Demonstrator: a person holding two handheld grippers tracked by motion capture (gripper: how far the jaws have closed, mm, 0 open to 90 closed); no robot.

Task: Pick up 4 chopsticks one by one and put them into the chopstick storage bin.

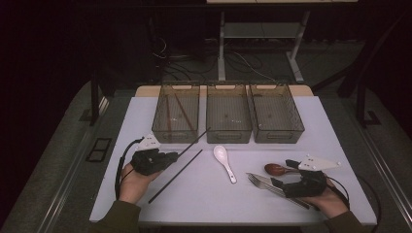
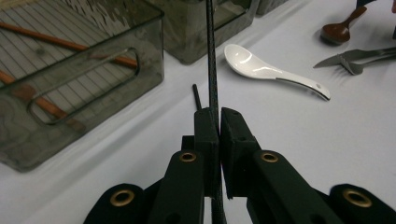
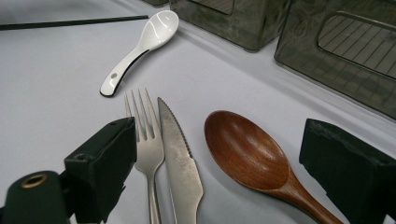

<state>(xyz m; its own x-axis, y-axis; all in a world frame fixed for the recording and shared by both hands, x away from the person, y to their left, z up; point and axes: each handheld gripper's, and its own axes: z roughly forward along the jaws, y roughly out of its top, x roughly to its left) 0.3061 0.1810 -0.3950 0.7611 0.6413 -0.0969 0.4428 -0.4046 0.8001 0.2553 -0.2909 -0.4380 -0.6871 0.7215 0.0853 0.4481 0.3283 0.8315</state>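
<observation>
Looks like cutlery sorting: the left tool (image 2: 218, 114) is clamped on a black chopstick (image 2: 212, 60) aimed at the left bin (image 1: 176, 112) holding wooden chopsticks (image 2: 70, 44), while the right tool (image 3: 219, 154) waits wide over the fork (image 3: 148, 140), knife (image 3: 180, 158) and wooden spoon (image 3: 247, 151) on the tabletop (image 1: 204, 194).

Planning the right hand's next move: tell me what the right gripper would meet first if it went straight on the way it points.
Most likely the fork and knife, lying between the open jaws of the right gripper with the wooden spoon. Farther on lies the white spoon; depth is hard to judge.
</observation>
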